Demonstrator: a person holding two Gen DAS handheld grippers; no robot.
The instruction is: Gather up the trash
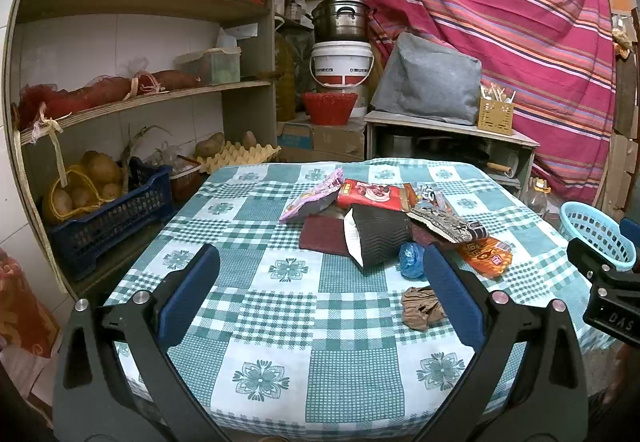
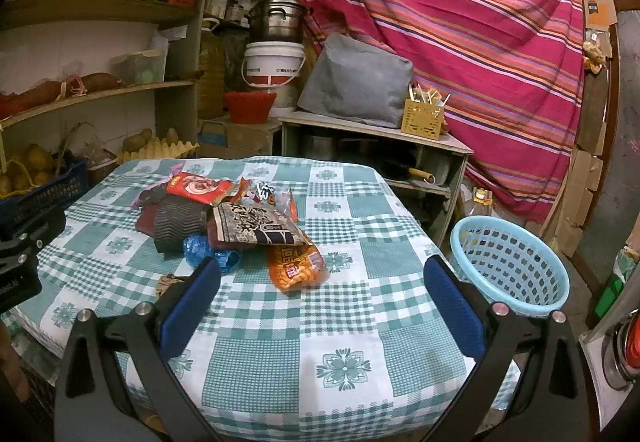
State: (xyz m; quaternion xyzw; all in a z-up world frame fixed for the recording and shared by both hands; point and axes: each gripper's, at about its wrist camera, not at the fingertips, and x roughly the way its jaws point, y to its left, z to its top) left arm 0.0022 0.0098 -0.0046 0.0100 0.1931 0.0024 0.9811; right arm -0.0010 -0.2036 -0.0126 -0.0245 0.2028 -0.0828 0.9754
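Wrappers (image 1: 384, 218) sit piled in the middle of the checked surface (image 1: 280, 322), light, crinkly and slippery; pinch a flat edge. The left gripper (image 1: 320, 290) is wide apart, holding nothing. From the right wrist, the orange packet (image 2: 294, 266) looks shiny and soft, near the blue basket (image 2: 510, 266). The right gripper (image 2: 322, 290) is apart too.

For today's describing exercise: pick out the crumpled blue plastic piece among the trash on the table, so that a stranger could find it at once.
Start at the table with the green checked cloth and find the heap of wrappers near its middle. At the near edge of that heap, just beside the black ribbed cup lying on its side, sits the crumpled blue plastic piece. It is the only blue, glossy, balled-up item; its neighbours are printed packets.
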